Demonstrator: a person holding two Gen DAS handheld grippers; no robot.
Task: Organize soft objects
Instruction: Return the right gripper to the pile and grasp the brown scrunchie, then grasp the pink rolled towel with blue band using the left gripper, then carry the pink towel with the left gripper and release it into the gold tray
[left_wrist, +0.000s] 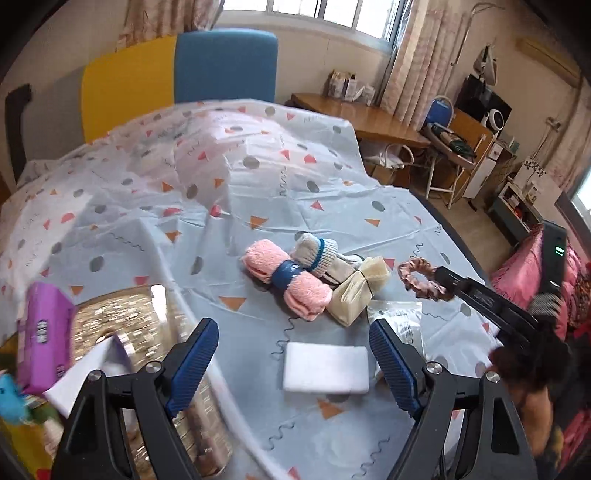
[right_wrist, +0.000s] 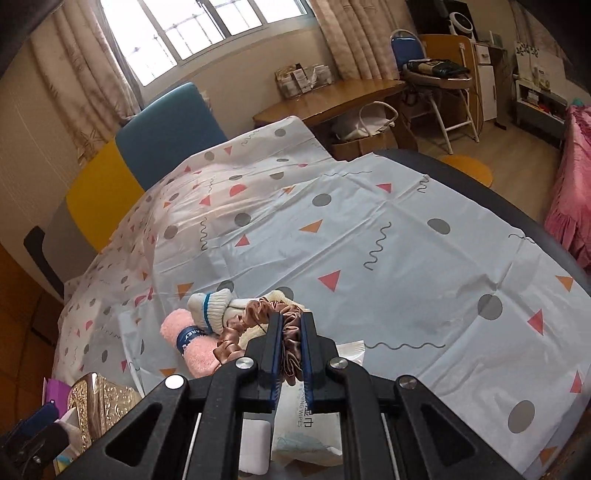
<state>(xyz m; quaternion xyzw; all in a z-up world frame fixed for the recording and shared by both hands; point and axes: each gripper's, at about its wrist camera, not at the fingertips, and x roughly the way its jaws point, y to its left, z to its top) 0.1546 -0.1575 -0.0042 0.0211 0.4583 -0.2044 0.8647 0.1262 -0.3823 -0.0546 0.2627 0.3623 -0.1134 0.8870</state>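
Above the patterned cloth (right_wrist: 388, 236), the scrunchie (right_wrist: 258, 314) is pinched between the right gripper (right_wrist: 291, 325) pads, near the socks (right_wrist: 210, 306) and pink towel (right_wrist: 192, 343). Below it lie wipes (right_wrist: 306, 424). The left gripper (left_wrist: 295, 350) gapes wide — a white sponge (left_wrist: 325, 365) sits between its 2 fingers, untouched.

Ahead of the left claw's spread fingers lie one white sponge block (left_wrist: 326, 366), one pink rolled towel (left_wrist: 286, 281), one rolled sock pair (left_wrist: 317, 252), one beige tied bundle (left_wrist: 357, 291) and one wipes packet (left_wrist: 400, 322). One scrunchie (right_wrist: 255, 325) sits pinched in the right claw. Left of the left claw: one gold basket (left_wrist: 122, 325), one purple pack (left_wrist: 42, 334).
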